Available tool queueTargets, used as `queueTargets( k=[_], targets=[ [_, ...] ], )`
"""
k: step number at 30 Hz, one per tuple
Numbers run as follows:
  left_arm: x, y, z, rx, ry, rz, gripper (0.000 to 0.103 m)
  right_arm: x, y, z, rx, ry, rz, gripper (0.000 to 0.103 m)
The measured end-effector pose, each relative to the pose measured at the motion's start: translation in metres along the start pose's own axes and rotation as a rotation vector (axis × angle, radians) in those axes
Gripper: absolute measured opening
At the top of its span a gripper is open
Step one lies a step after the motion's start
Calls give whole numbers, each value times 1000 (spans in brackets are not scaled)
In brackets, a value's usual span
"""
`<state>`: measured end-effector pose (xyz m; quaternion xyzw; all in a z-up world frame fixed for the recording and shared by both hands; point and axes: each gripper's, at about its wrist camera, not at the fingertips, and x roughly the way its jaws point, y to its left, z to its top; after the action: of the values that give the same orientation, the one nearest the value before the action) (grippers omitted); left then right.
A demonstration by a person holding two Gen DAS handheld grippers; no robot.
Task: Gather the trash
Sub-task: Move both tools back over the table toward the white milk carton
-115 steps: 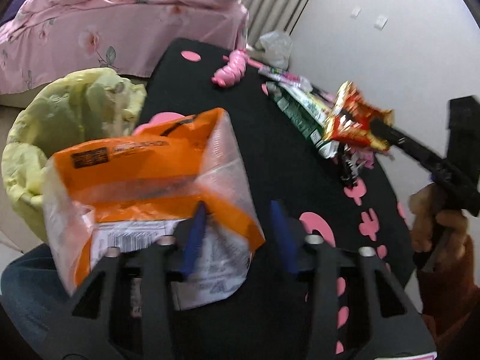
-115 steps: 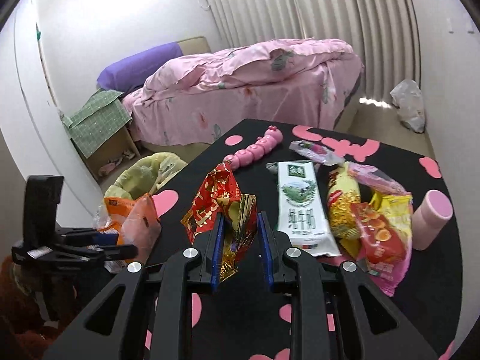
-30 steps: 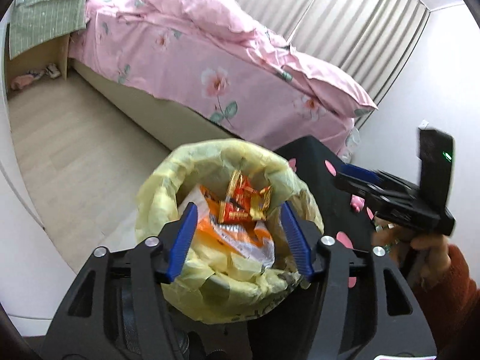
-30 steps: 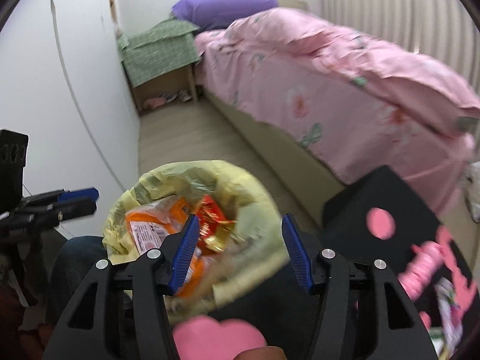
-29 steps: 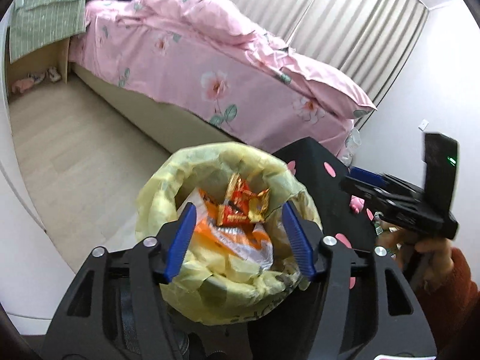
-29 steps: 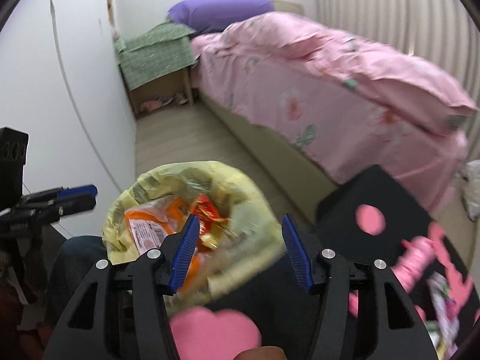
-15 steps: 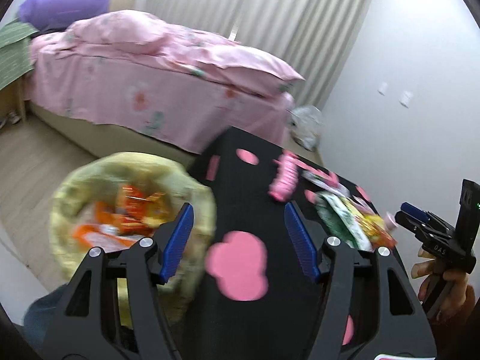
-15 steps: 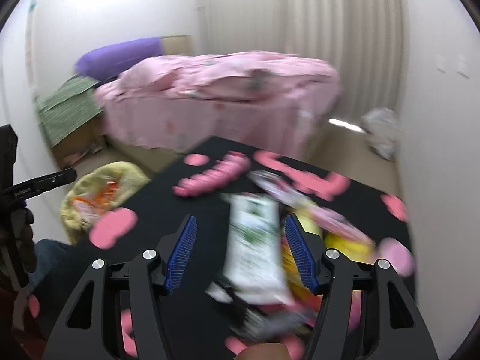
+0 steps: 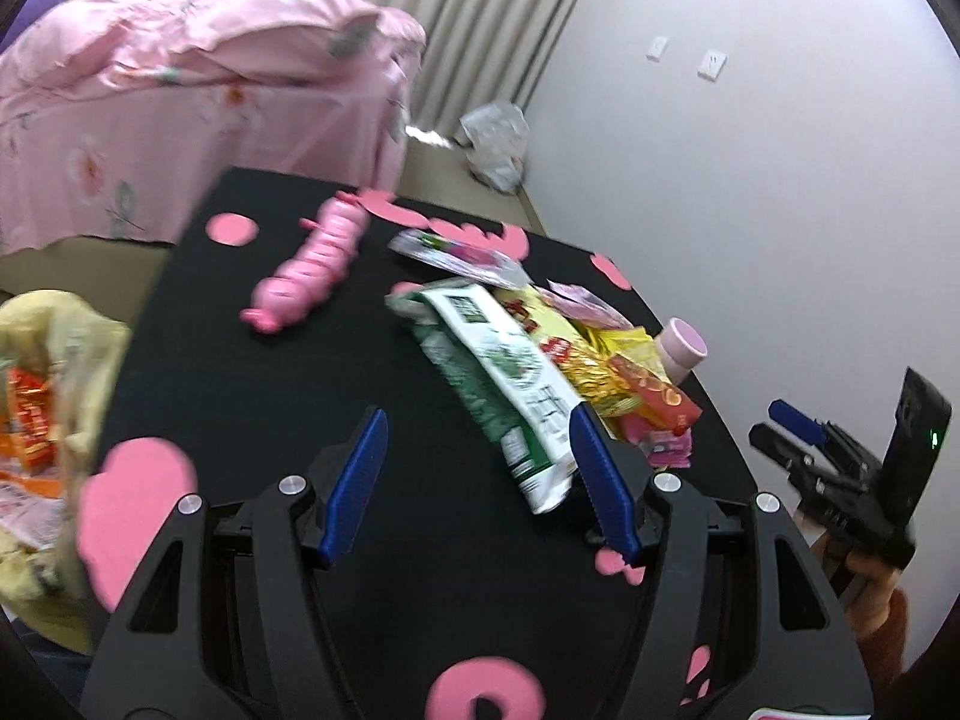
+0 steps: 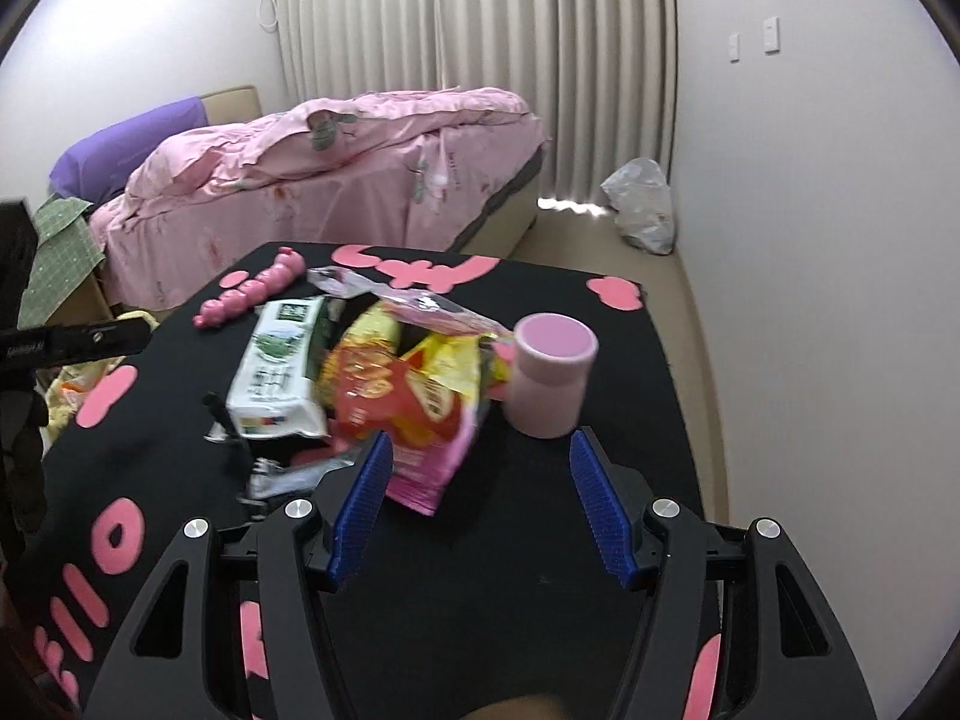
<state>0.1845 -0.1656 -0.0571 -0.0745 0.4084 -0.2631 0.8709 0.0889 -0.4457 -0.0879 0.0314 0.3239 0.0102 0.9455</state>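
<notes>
Bedroom w/ black worktop [image 10: 540, 546]: right gripper [image 10: 480, 504] fingers wide, just been opening, nothing between, left gripper [image 9: 480, 480] also wide & empty; wrapper pile [image 10: 414, 384] lies mid-worktop, just beyond — prob. light, crinkly, slippery, so pinch a flat near edge, e.g. green-white pack [image 9: 510, 378].

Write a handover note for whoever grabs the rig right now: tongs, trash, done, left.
Left tongs: open, empty, over the black table.
Right tongs: open, empty, jaws just widened, facing the wrapper pile.
Done: orange bag and red-gold wrapper are in the yellow-lined bin off the table's left edge.
Left: green-white packet, red-yellow snack bag and more wrappers behind them.
Pink cup and pink toy are probably not trash.
</notes>
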Motion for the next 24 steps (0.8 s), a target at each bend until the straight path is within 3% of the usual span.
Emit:
queueTargets(
  k=[5, 12, 18, 20, 22, 24],
  targets=[
    [28, -11, 5, -24, 37, 41, 60, 4, 6, -14, 8, 24, 84, 59],
    [23, 12, 0, -90, 16, 109, 60, 25, 74, -16, -268, 58, 258, 58],
    [16, 28, -2, -121, 14, 134, 60, 57, 96, -9, -321, 119, 365, 58],
    [17, 27, -2, -113, 19, 132, 60, 65, 100, -13, -333, 169, 379, 52],
    [19, 23, 0, -105, 24, 123, 60, 63, 101, -20, -343, 195, 387, 36],
    [24, 17, 3, -95, 33, 110, 60, 57, 94, -25, -328, 208, 385, 32]
  ],
)
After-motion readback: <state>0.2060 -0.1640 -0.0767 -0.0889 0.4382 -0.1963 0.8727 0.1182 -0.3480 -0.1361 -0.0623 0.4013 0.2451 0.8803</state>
